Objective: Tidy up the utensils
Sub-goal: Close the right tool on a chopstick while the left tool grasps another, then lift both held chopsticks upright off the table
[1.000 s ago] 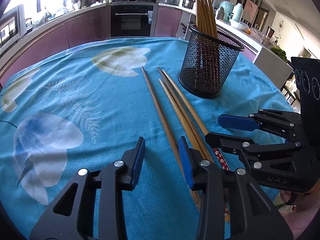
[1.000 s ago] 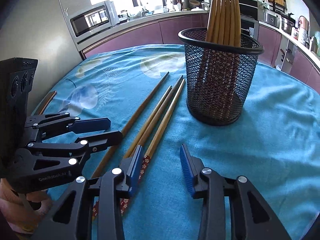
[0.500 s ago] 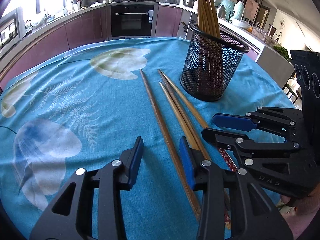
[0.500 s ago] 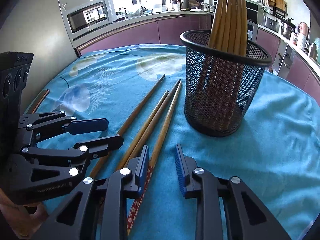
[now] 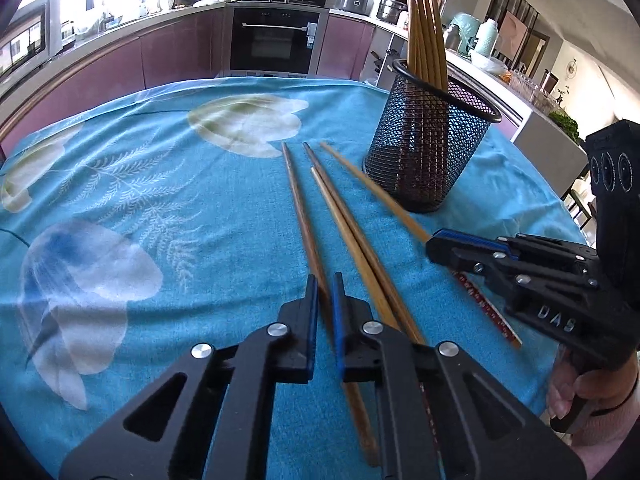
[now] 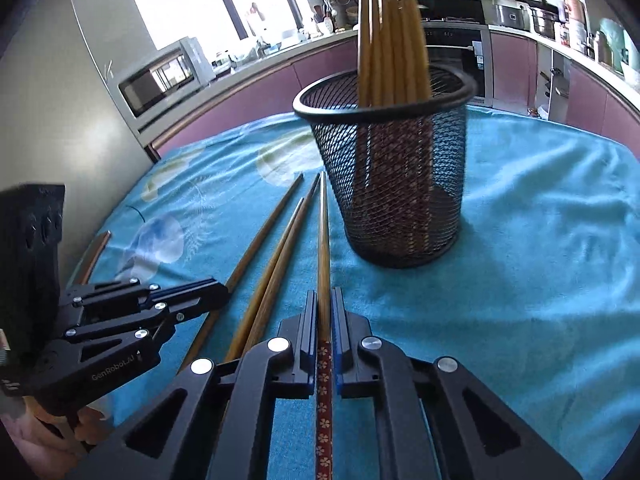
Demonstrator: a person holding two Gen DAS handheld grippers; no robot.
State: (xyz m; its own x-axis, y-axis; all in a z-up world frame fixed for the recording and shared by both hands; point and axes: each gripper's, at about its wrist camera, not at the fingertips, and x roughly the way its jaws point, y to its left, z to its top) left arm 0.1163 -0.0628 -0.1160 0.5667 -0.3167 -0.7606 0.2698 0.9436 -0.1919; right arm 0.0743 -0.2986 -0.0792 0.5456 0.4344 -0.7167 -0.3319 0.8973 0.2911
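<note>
A black mesh cup (image 5: pixel 430 148) (image 6: pixel 394 184) stands on the blue cloth and holds several wooden chopsticks upright. More chopsticks lie loose on the cloth in front of it. My left gripper (image 5: pixel 323 286) is shut on the dark brown chopstick (image 5: pixel 301 216), the leftmost one. My right gripper (image 6: pixel 324 304) is shut on a light chopstick with a red flowered end (image 6: pixel 323 248), which points toward the cup's left side. It shows in the left wrist view (image 5: pixel 372 192) held by the right gripper (image 5: pixel 436 240). Two chopsticks (image 5: pixel 352 236) (image 6: pixel 276 264) lie between them.
The table has a blue flowered cloth (image 5: pixel 140 200) and its right edge drops off near the cup. A kitchen counter with an oven (image 5: pixel 276 36) and a microwave (image 6: pixel 164 76) curves behind the table.
Both grippers have closed: the left on the dark brown chopstick, the right on the red-ended one. The right-held chopstick has swung toward the cup and its tip looks lifted.
</note>
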